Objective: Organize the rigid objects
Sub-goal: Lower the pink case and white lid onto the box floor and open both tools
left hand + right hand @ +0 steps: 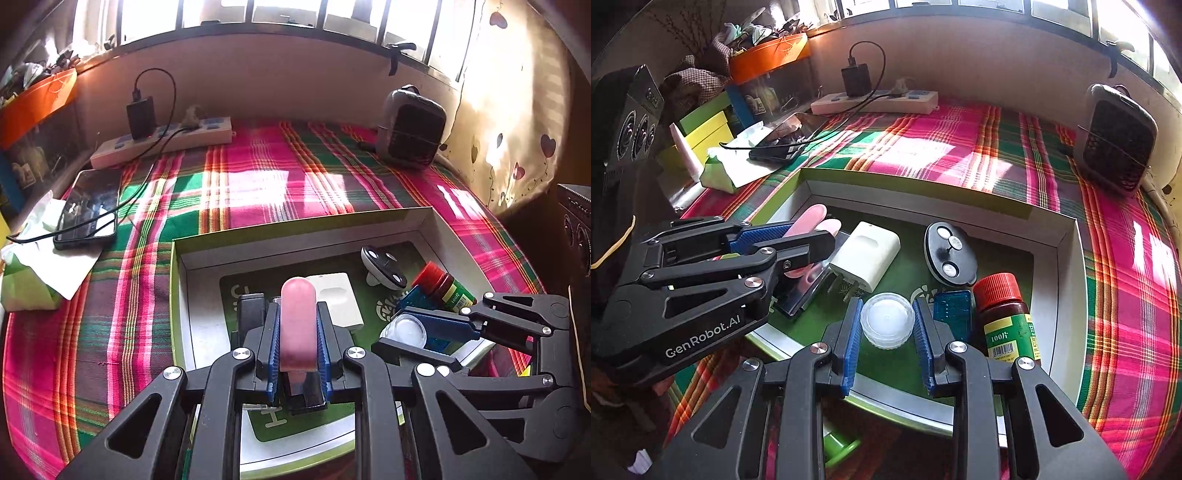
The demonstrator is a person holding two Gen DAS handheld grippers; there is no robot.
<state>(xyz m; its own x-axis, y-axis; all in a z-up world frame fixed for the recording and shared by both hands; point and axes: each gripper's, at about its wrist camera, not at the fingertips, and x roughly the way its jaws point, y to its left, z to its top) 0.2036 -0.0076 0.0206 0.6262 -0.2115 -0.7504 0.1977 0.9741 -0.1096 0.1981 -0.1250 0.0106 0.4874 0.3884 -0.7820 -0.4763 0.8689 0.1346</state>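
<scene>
My left gripper (298, 341) clamps the stiff pink rounded plastic stick (298, 317) mid-length, while my right gripper (886, 334) brackets, unclenched, the light, slippery clear round plastic jar (886, 319).

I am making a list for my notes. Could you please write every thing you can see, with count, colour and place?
box: 1, white and green, on cloth
pink clip: 1, in left gripper
charger: 1, white, in box
oval disc: 1, black, in box
round jar: 1, clear, between right fingers
blue case: 1, beside bottle
bottle: 1, brown, red cap
phone: 1, black, left
power strip: 1, white, back
fan: 1, grey, far right
left gripper: black, shut
right gripper: black, open
</scene>
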